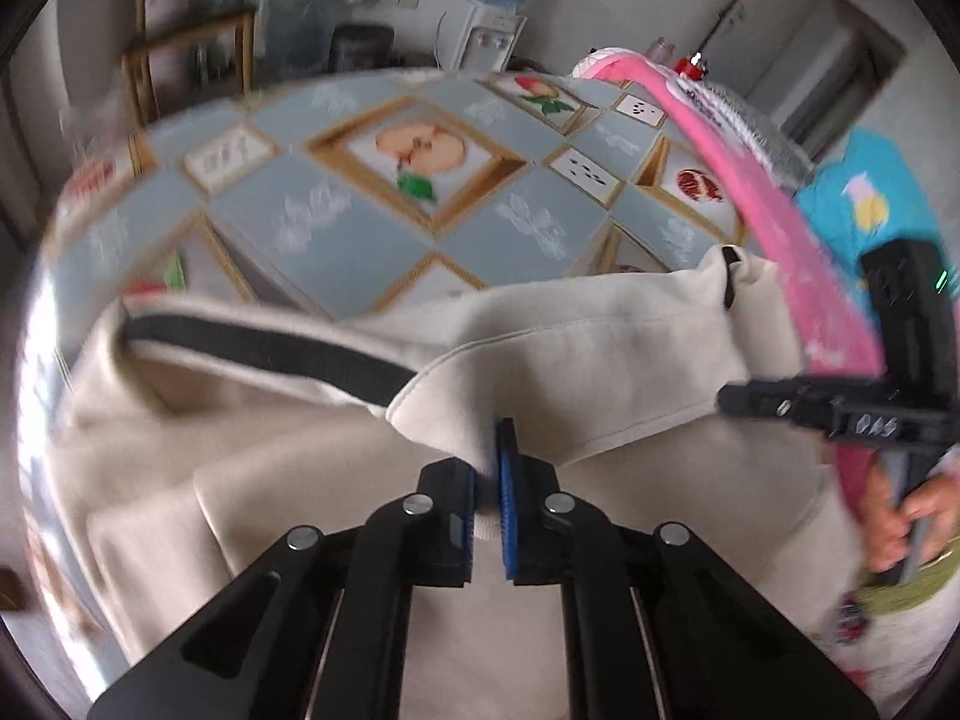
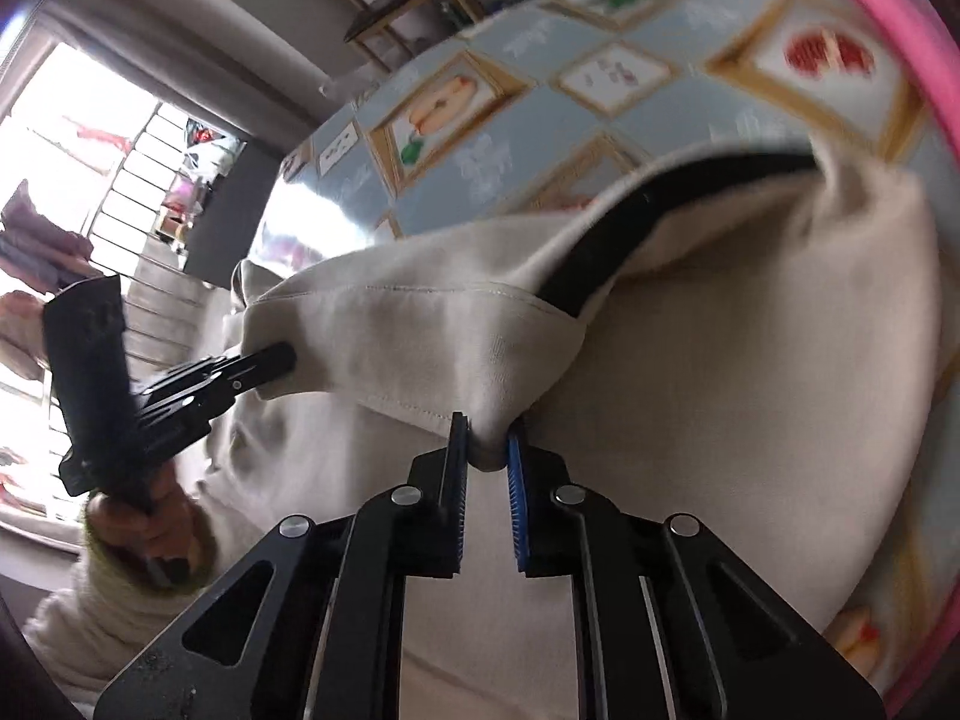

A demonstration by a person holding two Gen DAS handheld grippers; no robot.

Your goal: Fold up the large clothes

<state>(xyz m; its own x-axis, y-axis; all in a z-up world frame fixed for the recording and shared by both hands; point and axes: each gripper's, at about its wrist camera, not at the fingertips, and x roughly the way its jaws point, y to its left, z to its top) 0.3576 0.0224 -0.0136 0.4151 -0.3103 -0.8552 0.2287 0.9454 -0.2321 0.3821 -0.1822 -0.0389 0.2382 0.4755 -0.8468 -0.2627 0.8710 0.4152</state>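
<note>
Both of your grippers are clamped on the same large cream fabric garment with a black band (image 1: 600,354), which lies bunched over the table covered in a blue-grey cloth printed with framed fruit pictures (image 1: 336,240). Your left gripper (image 1: 489,483) has its blue-padded fingers closed on a pinch of the garment's hemmed edge, and the fold lifts up from that point. Your right gripper (image 2: 487,450) pinches another bunched corner of the cream fabric in the same way, with the black band (image 2: 624,228) curving away above it. In the left wrist view your right gripper (image 1: 729,399) bites the far end of the raised fold, held in your right hand (image 1: 912,516). A pink hoop-like rim (image 1: 798,252) crosses beside it.
</note>
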